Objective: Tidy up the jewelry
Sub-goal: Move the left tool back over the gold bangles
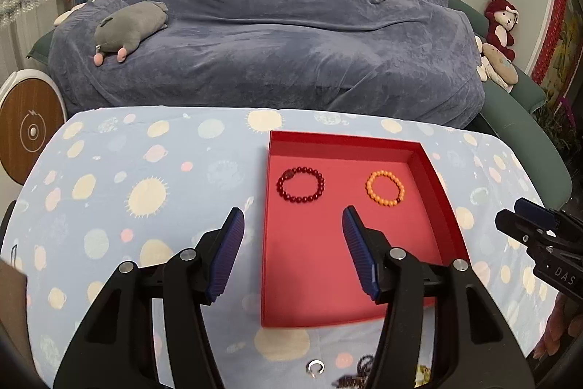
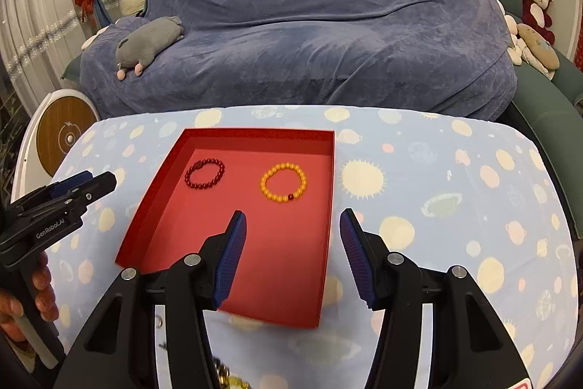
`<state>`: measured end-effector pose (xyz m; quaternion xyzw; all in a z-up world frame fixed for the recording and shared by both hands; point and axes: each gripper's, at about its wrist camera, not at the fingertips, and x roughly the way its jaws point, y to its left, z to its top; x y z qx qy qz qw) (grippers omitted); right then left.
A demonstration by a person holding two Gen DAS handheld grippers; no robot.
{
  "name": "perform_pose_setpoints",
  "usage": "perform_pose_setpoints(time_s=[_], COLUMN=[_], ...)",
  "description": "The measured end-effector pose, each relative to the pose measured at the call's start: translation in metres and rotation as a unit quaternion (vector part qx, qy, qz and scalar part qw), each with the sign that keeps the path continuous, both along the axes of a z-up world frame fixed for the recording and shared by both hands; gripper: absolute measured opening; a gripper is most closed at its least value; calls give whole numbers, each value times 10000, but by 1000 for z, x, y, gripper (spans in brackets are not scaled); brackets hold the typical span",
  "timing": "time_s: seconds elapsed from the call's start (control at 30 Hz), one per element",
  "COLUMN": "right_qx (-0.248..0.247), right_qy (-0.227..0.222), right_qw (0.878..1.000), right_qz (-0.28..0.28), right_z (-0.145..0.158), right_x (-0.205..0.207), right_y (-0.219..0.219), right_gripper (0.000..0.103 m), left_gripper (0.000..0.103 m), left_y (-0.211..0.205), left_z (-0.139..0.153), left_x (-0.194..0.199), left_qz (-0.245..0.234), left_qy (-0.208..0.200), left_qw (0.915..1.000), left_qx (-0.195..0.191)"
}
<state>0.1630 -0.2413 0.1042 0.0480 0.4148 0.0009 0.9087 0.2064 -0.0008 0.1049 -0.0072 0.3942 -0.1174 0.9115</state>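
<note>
A shallow red tray (image 1: 430,170) (image 2: 329,192) lies on the table. In it lie a dark red bead bracelet (image 1: 300,185) (image 2: 204,173) on the left and an orange bead bracelet (image 1: 385,188) (image 2: 283,182) on the right. My left gripper (image 1: 293,217) is open and empty above the tray's near left part. My right gripper (image 2: 292,219) is open and empty above the tray's near right edge. Near the bottom edge lie a small silver ring (image 1: 315,368) and dark and yellowish bead pieces (image 1: 355,376) (image 2: 229,376), partly hidden by the fingers.
The table wears a light blue cloth with sun and planet prints (image 1: 145,192) (image 2: 455,192). Behind it stands a sofa under a blue-grey blanket (image 1: 291,35) with a grey plush toy (image 1: 131,28). A round wood-faced device (image 1: 31,130) stands at the left.
</note>
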Motion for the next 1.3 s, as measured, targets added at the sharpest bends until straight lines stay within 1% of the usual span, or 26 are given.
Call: perform_pose_setpoints(time_s=[0.13, 0.2, 0.4, 0.53, 0.6, 0.67, 0.77, 0.9, 0.93, 1.03, 1.13, 1.27, 1.3], right_qx=[-131, -117, -92, -66, -17, -47, -37, -42, -2, 95, 169, 219, 223], right_qy=[110, 198, 528, 679, 747, 776, 878, 915, 917, 937, 963, 989, 992], right_qw=[9999, 9997, 9986, 9976, 9971, 9969, 9960, 9957, 9956, 9951, 9944, 9940, 9940], right_qz=[15, 16, -44, -111, -126, -139, -141, -151, -176, -296, -390, -402, -401], right_z=[-10, -18, -50, -67, -74, -80, -90, -96, -97, -98, -99, -101, -101], right_x=[-49, -72, -133, -162, -170, -177, -184, -183, -182, -179, -178, -178, -178], right_y=[7, 10, 20, 26, 27, 29, 30, 32, 31, 25, 20, 18, 17], right_gripper=[52, 52, 52, 52, 52, 52, 52, 52, 52, 52, 52, 52, 52], left_gripper=[53, 53, 54, 54, 54, 54, 54, 55, 55, 61, 61, 60, 58], left_y=[9, 12, 17, 12, 11, 9, 5, 0, -1, -10, -23, -42, -46], left_z=[-7, -12, -41, -61, -69, -75, -82, -88, -88, -86, -88, -94, -97], left_x=[-44, -68, -131, -162, -174, -183, -192, -197, -197, -194, -188, -182, -180], left_qz=[43, 46, 40, -41, -41, -56, -76, -100, -122, -178, -312, -395, -412], left_qy=[195, 247, 684, 920, 1019, 1092, 1135, 1238, 1239, 1230, 1312, 1299, 1311], left_qw=[9997, 9996, 9974, 9957, 9947, 9938, 9934, 9922, 9921, 9920, 9904, 9906, 9904], left_qx=[-114, -109, -224, -136, -155, -196, -139, -121, -160, -206, -288, -176, -135])
